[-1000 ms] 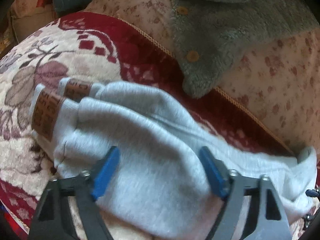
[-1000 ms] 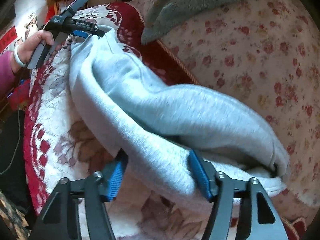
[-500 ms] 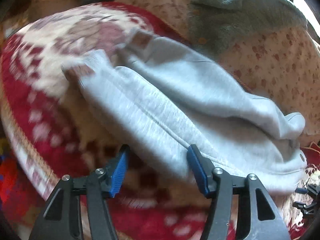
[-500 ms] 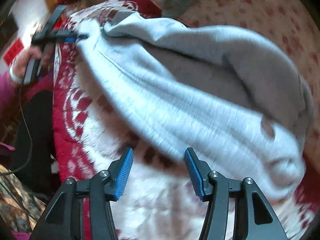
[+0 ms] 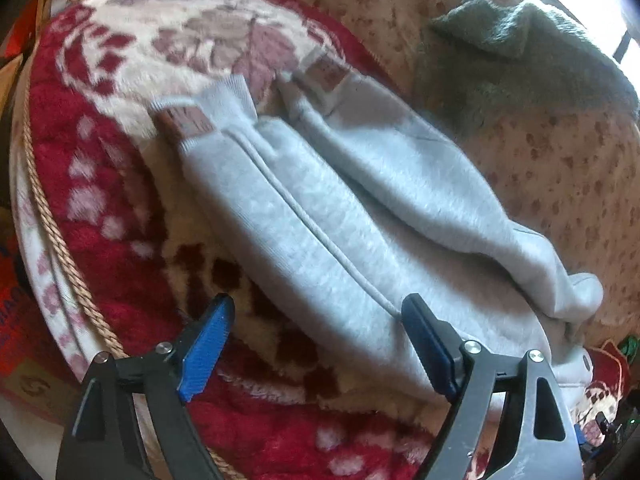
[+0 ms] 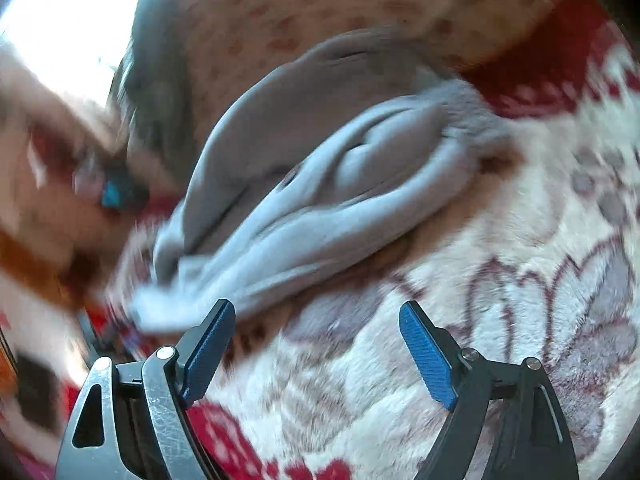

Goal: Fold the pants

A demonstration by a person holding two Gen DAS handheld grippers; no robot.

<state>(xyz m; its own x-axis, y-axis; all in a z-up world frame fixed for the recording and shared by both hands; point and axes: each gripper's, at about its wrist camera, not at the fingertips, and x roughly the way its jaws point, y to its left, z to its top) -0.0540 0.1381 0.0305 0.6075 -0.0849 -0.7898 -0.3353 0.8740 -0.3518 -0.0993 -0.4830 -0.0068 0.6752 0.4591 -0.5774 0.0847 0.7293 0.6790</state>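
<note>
The light grey sweatpants point(image 5: 340, 216) lie on the red and cream flowered blanket point(image 5: 100, 208), legs side by side, brown-banded cuffs point(image 5: 184, 120) at the far left. My left gripper point(image 5: 316, 344) is open and empty, just in front of the near leg's edge. In the blurred right wrist view the pants point(image 6: 320, 200) lie bunched and folded over on the blanket point(image 6: 520, 280). My right gripper point(image 6: 316, 344) is open and empty, just short of the pants' near edge.
A grey fleece garment point(image 5: 520, 52) lies on the floral cushion point(image 5: 560, 168) behind the pants. The blanket's corded edge point(image 5: 52, 232) runs along the left. The fleece also shows in the right wrist view point(image 6: 160, 72).
Both grippers let go of the pants and pulled back. The pants dropped flat onto the blanket. The right wrist view swung around sharply.
</note>
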